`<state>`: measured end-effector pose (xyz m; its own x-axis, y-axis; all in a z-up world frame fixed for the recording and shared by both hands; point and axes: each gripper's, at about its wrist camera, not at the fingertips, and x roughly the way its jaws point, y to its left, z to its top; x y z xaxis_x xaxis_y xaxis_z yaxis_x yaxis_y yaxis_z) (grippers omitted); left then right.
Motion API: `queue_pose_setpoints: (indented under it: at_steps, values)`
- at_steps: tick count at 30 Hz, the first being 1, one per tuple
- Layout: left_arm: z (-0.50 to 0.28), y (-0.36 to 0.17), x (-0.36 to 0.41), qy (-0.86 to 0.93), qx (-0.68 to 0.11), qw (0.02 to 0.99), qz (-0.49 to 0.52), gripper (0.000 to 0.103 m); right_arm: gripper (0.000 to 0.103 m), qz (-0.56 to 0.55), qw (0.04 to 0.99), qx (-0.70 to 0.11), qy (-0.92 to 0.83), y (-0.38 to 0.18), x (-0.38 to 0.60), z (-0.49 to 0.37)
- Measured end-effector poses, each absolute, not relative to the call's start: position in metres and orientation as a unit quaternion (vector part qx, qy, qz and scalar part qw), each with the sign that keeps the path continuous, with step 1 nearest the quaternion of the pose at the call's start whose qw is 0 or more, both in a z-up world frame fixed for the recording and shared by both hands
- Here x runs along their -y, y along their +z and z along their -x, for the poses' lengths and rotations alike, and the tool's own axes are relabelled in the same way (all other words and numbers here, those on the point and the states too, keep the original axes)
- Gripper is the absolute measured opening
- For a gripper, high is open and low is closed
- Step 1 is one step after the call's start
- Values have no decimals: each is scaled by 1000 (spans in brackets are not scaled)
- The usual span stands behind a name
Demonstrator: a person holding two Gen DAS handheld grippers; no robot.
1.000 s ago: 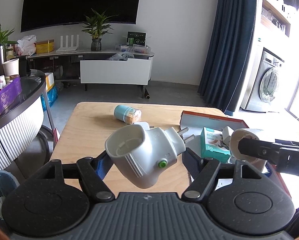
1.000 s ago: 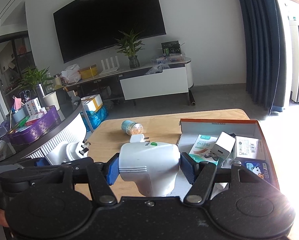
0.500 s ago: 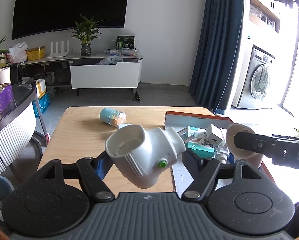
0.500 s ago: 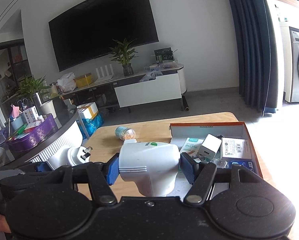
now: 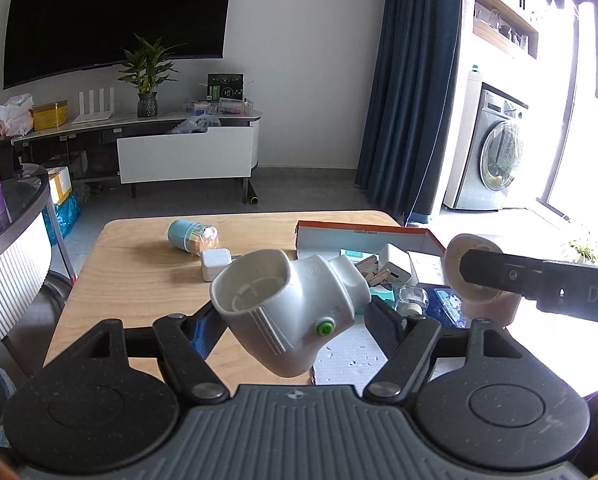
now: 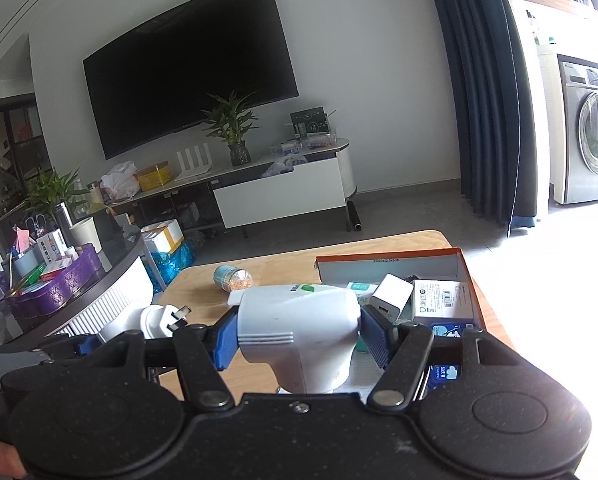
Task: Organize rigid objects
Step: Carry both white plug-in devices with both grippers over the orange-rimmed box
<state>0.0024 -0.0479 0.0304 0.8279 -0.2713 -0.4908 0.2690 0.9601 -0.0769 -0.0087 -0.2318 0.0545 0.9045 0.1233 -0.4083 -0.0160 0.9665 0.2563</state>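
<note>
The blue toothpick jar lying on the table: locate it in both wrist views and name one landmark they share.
Left wrist view: the blue toothpick jar lies on its side on the table, upper left of centre, behind the small white cube charger.
Right wrist view: the same jar lies left of centre, just beyond the held white adapter.
Shared landmark: the orange-rimmed box, right of the jar in both.

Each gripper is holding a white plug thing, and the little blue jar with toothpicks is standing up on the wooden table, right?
Not quite. The blue toothpick jar is lying on its side on the wooden table, as the left wrist view shows. The rest holds: the left gripper and right gripper each grip a white plug adapter.
</note>
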Motion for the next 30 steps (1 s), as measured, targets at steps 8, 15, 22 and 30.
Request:
queue_pose_setpoints:
  at_steps: [8,15,22,30]
  values:
    - [-7,26,59,-160,-266,951,1,75,76,-132,968,-213,14,53,246,14]
    - [-8,23,72,-180,-271,946,-5,75,76,-137,967,-215,-3,49,256,19]
    - [-11,19,85,-198,-278,940,-13,75,76,-140,965,-219,-19,45,267,22]
    - [-15,14,94,-210,-287,935,-18,75,76,-147,962,-228,-33,38,278,23]
